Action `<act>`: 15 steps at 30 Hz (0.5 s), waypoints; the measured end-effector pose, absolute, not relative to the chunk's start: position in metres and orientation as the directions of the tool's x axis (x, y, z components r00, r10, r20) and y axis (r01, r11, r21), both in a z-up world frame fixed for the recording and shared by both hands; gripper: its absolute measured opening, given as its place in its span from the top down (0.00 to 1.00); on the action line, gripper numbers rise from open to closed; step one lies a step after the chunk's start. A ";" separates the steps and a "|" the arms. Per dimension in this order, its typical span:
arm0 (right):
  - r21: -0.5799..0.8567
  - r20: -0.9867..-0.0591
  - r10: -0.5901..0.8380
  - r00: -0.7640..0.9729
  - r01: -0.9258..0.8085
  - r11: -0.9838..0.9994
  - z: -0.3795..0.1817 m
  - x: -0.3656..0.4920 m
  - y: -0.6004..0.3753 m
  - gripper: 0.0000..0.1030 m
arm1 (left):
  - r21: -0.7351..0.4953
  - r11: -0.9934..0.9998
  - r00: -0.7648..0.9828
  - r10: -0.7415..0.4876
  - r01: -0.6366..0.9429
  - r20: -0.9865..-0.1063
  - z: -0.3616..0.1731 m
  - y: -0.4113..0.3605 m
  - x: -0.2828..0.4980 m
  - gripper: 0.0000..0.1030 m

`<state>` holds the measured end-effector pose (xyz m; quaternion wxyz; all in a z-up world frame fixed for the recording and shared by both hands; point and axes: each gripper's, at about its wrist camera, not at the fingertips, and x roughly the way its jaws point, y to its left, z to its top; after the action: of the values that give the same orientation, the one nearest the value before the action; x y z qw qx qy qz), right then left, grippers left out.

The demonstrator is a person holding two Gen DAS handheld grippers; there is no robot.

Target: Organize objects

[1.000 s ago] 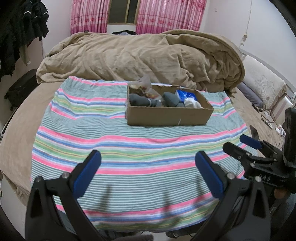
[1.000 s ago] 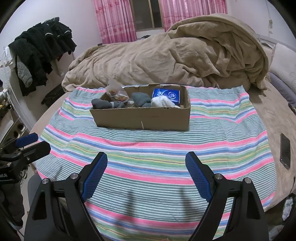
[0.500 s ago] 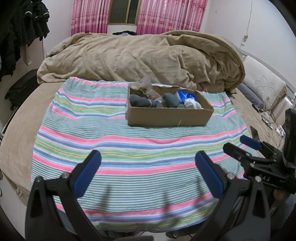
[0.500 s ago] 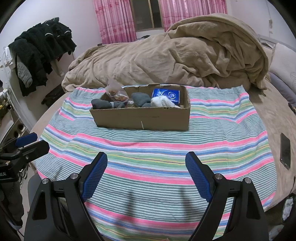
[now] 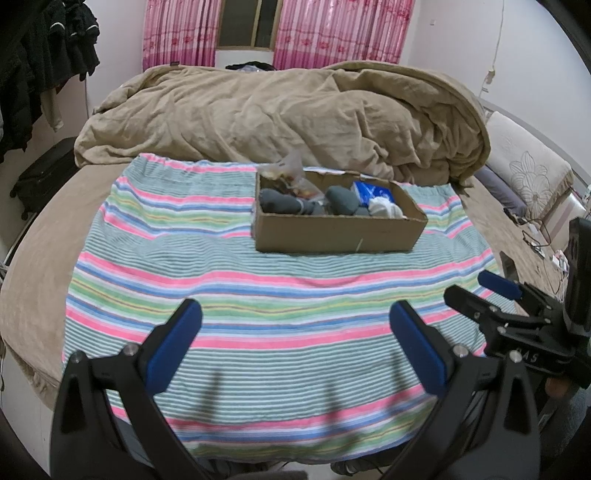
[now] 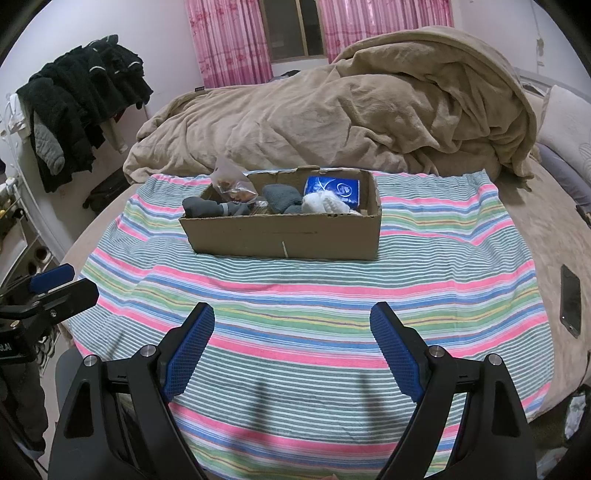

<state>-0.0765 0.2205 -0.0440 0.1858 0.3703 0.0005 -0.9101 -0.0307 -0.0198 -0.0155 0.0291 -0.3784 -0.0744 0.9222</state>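
- Cardboard box [image 6: 284,236] sits on the striped blanket [image 6: 295,306] spread over the bed, toward the far side of the blanket, just in front of the heaped tan duvet [image 6: 351,122]
- Far left in the right wrist view, dark clothes [image 6: 81,110] hang against the wall, and below them the left claw [image 6: 61,284] comes in from the edge, over the blanket's left border
- Inside the box, from left to right: a dark grey sock bundle [image 6: 210,208] against the left end; a clear plastic bag [image 6: 231,181] with brownish contents standing up above the rim behind it; a second rolled grey sock [image 6: 282,197] near the middle; a white knitted bundle [image 6: 325,203] beside it; a blue packet [image 6: 332,188] leaning at the back right
- From the left wrist view the same box [image 5: 336,230] lies right of centre on the blanket [image 5: 258,295], with the grey socks [image 5: 280,206] at its left end and the blue packet [image 5: 371,192] at its right
- Left claw [image 5: 293,326] hovers low over the near part of the blanket, blue pads wide apart, nothing between them
- Right claw [image 6: 291,325] likewise hangs over the near stripes, spread wide and holding nothing; well short of the box
- Right claw [image 5: 480,286] also shows at the right edge of the left wrist view, its fingers parted
- Far right, a dark phone [image 6: 570,299] lies flat on the tan sheet, just past the blanket's right edge
- Pink curtains [image 6: 384,22] frame the window behind the bed
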 end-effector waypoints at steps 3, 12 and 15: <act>0.138 -0.676 -0.337 -0.656 0.337 -0.931 -0.045 -0.077 0.220 0.14 | -0.159 -0.987 -0.710 0.109 0.005 -0.696 -0.016 -0.020 -0.032 0.01; 0.143 -0.681 -0.338 -0.649 0.335 -0.931 -0.050 -0.082 0.220 0.14 | -0.143 -0.990 -0.703 0.102 -0.001 -0.704 -0.025 -0.017 -0.040 0.01; 0.148 -0.687 -0.339 -0.642 0.333 -0.931 -0.053 -0.087 0.220 0.14 | -0.131 -0.991 -0.704 0.088 0.007 -0.705 -0.027 -0.021 -0.047 0.01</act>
<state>-0.0872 0.2195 -0.0533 0.1855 0.3800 -0.0041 -0.9062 -0.0469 -0.0208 -0.0267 0.0221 -0.3844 -0.0622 0.9208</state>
